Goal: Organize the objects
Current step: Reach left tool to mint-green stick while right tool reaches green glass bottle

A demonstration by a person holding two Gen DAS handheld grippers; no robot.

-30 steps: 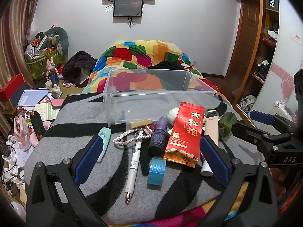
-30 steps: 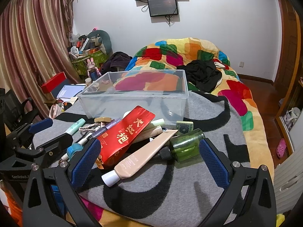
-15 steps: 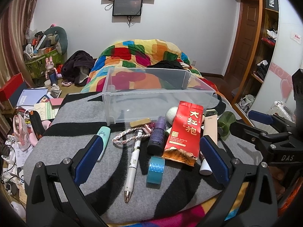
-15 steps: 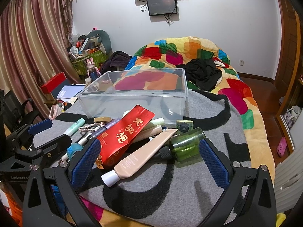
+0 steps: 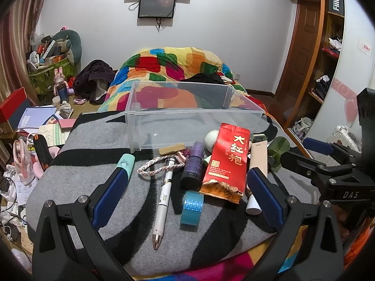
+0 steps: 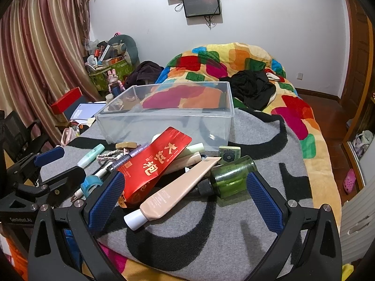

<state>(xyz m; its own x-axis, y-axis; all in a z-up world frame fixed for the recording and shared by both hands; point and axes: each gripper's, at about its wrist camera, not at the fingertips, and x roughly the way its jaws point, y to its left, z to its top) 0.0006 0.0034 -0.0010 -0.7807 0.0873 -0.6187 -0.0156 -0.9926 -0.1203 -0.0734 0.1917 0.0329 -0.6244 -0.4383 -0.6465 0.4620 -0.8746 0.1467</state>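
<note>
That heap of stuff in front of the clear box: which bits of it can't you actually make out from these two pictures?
- Pale green tube: right wrist view, mostly under the red packet; label hidden.
- White round thing: left wrist view, half behind the red packet; cannot be identified.
- Beige tube: print too small to read in either view.
- Green bottle: left wrist view, partly behind the right gripper.
- Clear box: floor blurred by reflections.

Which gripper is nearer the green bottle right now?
Right. The right gripper is open with the green bottle lying just ahead, by its right finger. The left gripper faces the pen, bottle off to its right.
</note>
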